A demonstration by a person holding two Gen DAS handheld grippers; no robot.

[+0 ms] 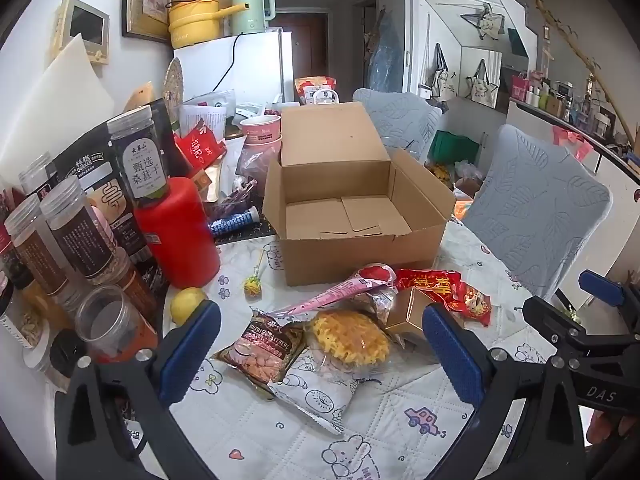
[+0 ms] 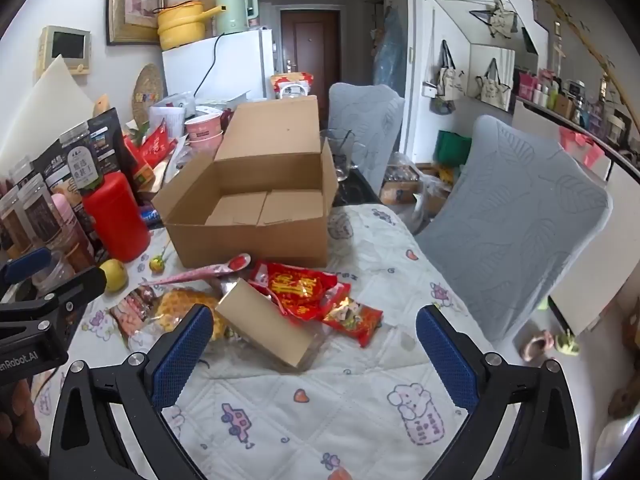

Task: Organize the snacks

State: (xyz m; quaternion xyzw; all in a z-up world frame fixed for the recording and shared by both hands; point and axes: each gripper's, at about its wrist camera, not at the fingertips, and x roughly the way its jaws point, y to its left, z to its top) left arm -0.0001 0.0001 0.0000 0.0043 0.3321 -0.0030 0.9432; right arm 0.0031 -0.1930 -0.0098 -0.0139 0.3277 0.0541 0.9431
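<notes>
At the far left, clear plastic jars with dark labels [image 1: 76,236] crowd the table edge beside a red plastic canister [image 1: 176,232]. Near them lie a yellow lemon [image 1: 186,303] and a small wrapped lollipop [image 1: 253,283], its stick pointing far. The brown snack packet of nuts [image 1: 260,350] and the round yellow pastry in clear wrap [image 1: 350,336] lie side by side. A long pink cone-shaped packet [image 1: 340,292] points near-left. The gold cardboard box [image 2: 264,322] runs from far-left to near-right, beside crumpled red foil packets [image 2: 308,288]. Beyond stands the open brown cardboard carton [image 1: 352,208], empty, flaps up. The quilted printed tablecloth [image 2: 340,400] lies bare nearest. The left gripper [image 1: 320,354] and right gripper [image 2: 316,354] both gape wide, holding nothing.
</notes>
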